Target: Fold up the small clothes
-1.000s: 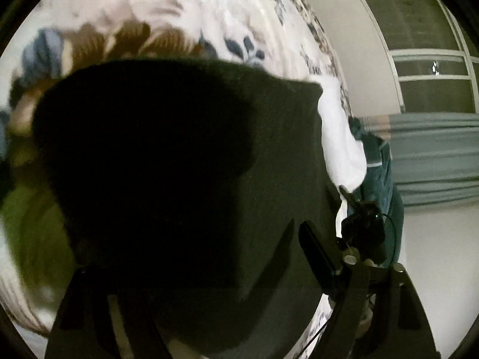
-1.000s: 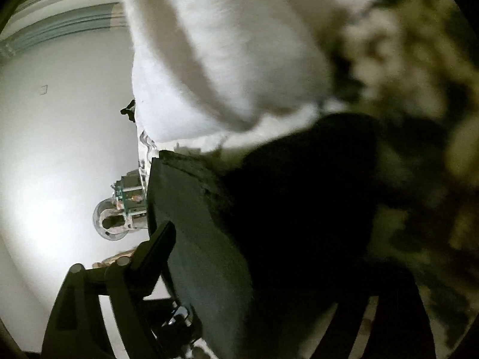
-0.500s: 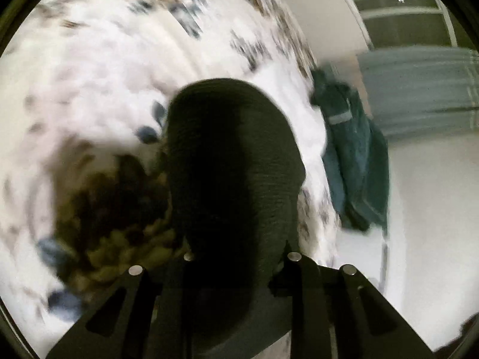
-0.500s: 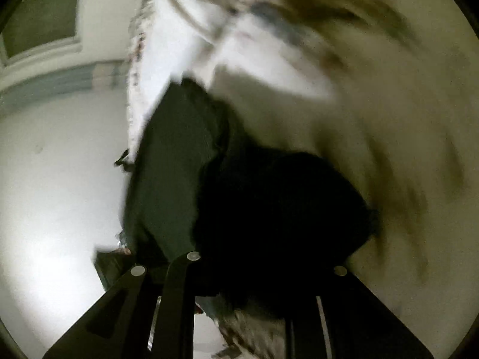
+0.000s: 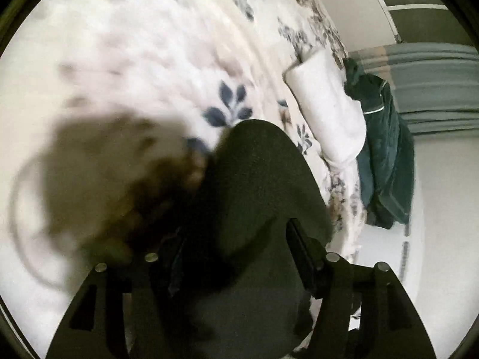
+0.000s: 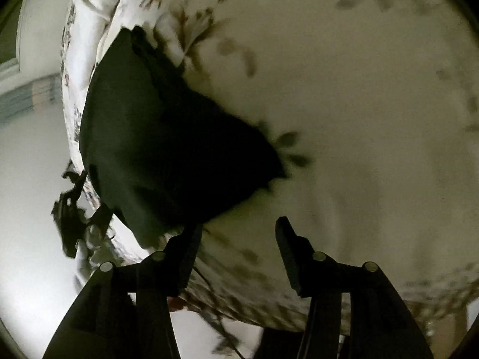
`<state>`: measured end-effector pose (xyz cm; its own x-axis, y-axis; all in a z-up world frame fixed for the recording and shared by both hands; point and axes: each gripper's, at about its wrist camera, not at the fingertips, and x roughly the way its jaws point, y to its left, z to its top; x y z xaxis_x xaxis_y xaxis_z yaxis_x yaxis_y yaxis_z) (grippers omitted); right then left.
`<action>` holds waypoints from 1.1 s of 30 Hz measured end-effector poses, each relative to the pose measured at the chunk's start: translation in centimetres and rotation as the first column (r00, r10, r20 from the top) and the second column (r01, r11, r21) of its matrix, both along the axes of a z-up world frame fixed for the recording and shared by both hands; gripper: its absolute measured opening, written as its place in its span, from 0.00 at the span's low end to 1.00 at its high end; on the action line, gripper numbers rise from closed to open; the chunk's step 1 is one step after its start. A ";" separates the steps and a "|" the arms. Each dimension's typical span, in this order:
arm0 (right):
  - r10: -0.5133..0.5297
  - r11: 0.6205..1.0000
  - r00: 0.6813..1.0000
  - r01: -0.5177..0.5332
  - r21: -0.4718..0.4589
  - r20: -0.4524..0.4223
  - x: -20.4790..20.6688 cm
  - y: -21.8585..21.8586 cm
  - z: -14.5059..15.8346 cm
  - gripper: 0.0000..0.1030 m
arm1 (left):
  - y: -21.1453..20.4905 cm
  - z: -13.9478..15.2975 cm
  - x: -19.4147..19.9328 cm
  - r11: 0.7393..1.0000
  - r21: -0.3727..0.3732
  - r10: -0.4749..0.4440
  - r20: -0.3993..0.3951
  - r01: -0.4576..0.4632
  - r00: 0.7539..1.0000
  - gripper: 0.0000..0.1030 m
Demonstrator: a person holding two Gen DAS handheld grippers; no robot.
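Note:
A dark green garment (image 5: 257, 209) lies folded on the floral bedspread (image 5: 149, 59). In the left wrist view my left gripper (image 5: 236, 245) is open, its fingers spread either side of the near part of the cloth, which lies loose between them. In the right wrist view the same garment (image 6: 155, 137) lies near the bed's left edge. My right gripper (image 6: 236, 233) is open and empty just behind the garment's near corner; its left fingertip (image 6: 191, 239) is at the cloth's edge.
A folded white cloth (image 5: 329, 113) lies further along the bed edge. A teal garment (image 5: 386, 161) hangs off the bed beside it. The pale floor (image 5: 443, 209) lies beyond. The left gripper shows at the bed edge (image 6: 71, 209).
Both grippers held the dark garment shut half a second ago; both have now opened and let it go. The right gripper has drawn back so the cloth lies ahead of it.

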<state>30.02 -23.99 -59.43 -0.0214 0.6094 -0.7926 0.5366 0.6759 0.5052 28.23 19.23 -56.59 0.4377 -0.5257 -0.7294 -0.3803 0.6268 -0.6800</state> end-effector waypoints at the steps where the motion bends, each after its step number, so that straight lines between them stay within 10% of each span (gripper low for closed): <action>1: 0.005 1.000 1.000 -0.005 -0.011 0.003 0.1 -0.6 0.6 0.52 | 0.3 0.4 -1.5 1.000 0.030 0.005 0.000 -0.005 1.000 0.57; 8: 0.051 0.998 0.990 -0.046 -0.043 0.128 3.7 -1.1 3.2 0.52 | -1.2 0.0 -11.5 0.901 0.430 0.049 -0.229 0.055 0.972 0.65; 11: 0.132 0.990 0.979 -0.121 -0.075 0.157 5.8 0.9 1.6 0.52 | -2.0 -4.2 -13.7 0.876 0.465 0.059 -0.368 0.129 0.928 0.70; 12: 0.163 0.985 0.974 -0.150 -0.089 0.159 6.4 1.1 1.6 0.41 | -2.5 -4.7 -13.8 0.872 0.470 0.050 -0.358 0.134 0.932 0.74; 13: 0.201 0.975 0.967 -0.182 -0.128 0.157 6.7 1.5 1.3 0.10 | -3.2 -4.9 -13.7 0.862 0.489 0.036 -0.327 0.136 0.944 0.87; 14: 0.216 0.969 0.965 -0.192 -0.157 0.152 6.7 1.4 1.7 0.09 | -3.6 -5.3 -13.4 0.865 0.482 0.025 -0.319 0.139 0.947 1.00; 21: 0.244 0.938 0.957 -0.191 -0.289 0.158 4.6 -0.4 6.2 0.08 | -5.9 -7.3 -11.0 0.815 0.542 0.041 -0.407 0.205 0.913 1.00; 27: 0.244 0.953 0.970 -0.240 -0.182 0.001 5.8 -2.4 3.2 0.17 | -5.7 -7.1 -10.1 0.835 0.501 -0.003 -0.410 0.227 0.912 1.00; 33: 0.395 0.902 0.903 -0.344 -0.261 0.172 12.3 -1.7 8.3 0.55 | -3.3 -4.0 -12.8 0.865 0.477 0.004 -0.315 0.155 0.949 1.00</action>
